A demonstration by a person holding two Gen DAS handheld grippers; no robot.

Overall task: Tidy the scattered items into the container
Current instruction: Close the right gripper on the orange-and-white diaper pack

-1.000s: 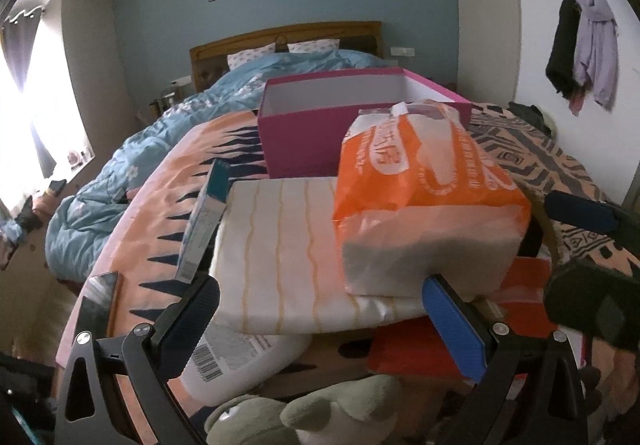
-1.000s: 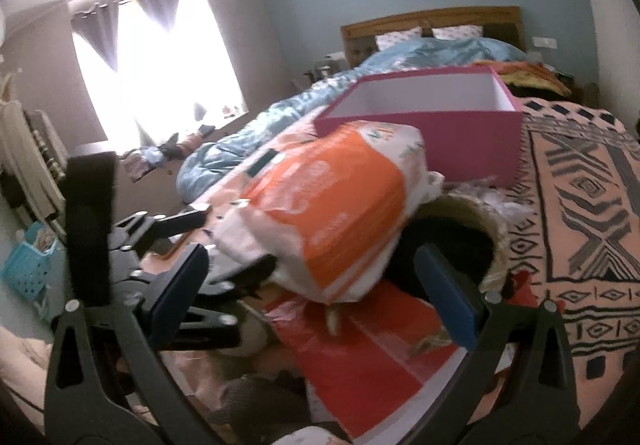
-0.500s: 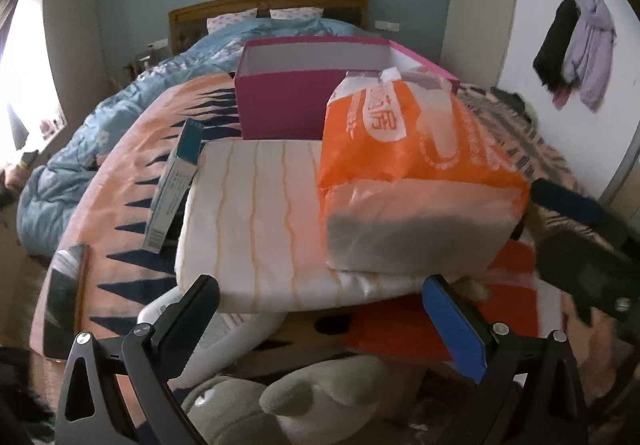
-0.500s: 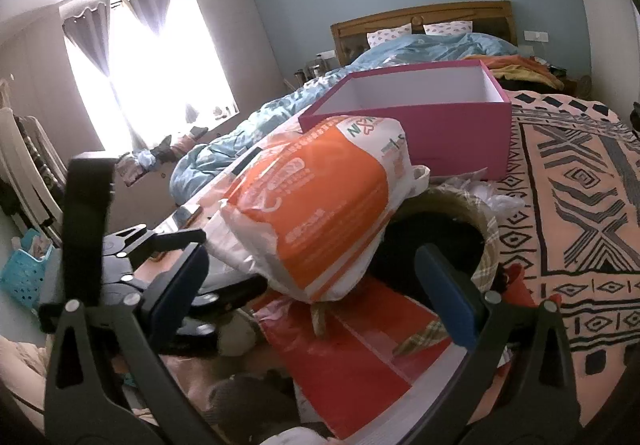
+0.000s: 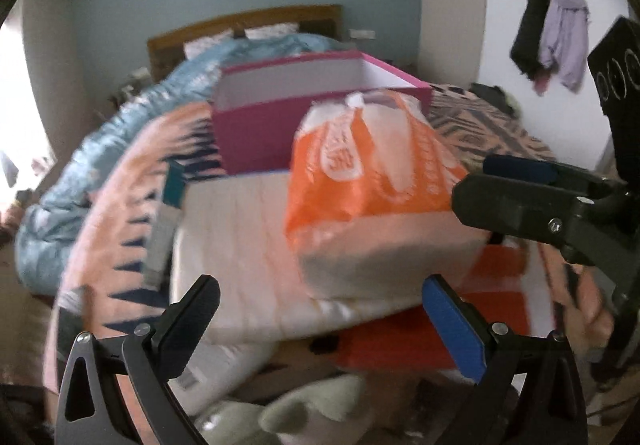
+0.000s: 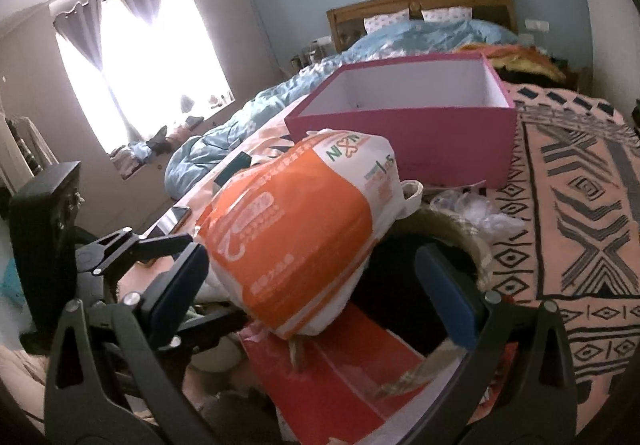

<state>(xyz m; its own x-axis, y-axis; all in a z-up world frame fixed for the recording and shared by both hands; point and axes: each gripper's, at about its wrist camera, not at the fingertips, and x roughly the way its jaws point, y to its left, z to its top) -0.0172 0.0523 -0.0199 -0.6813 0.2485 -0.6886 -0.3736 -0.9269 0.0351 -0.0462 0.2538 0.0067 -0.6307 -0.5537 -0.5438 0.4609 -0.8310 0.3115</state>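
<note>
An open pink box (image 5: 280, 113) (image 6: 404, 117) stands on the bed behind a pile of items. An orange and white tissue pack (image 5: 372, 181) (image 6: 296, 237) lies on top of a white striped package (image 5: 240, 245). My left gripper (image 5: 320, 321) is open and empty, just in front of the striped package. My right gripper (image 6: 316, 285) is open with its jaws either side of the tissue pack's near end, not closed on it. It also shows in the left wrist view (image 5: 520, 185) at the pack's right side.
A teal and white carton (image 5: 164, 225) lies left of the striped package. A red flat package (image 6: 340, 373), a woven basket (image 6: 460, 241), crumpled clear plastic (image 6: 476, 209), a plush toy (image 5: 312, 413) and a white bottle (image 5: 208, 377) lie in the pile. The patterned blanket (image 6: 580, 205) spreads right.
The left gripper view has shifted and blurred with motion. The right gripper has moved closer to the tissue pack, now straddling its near end.
</note>
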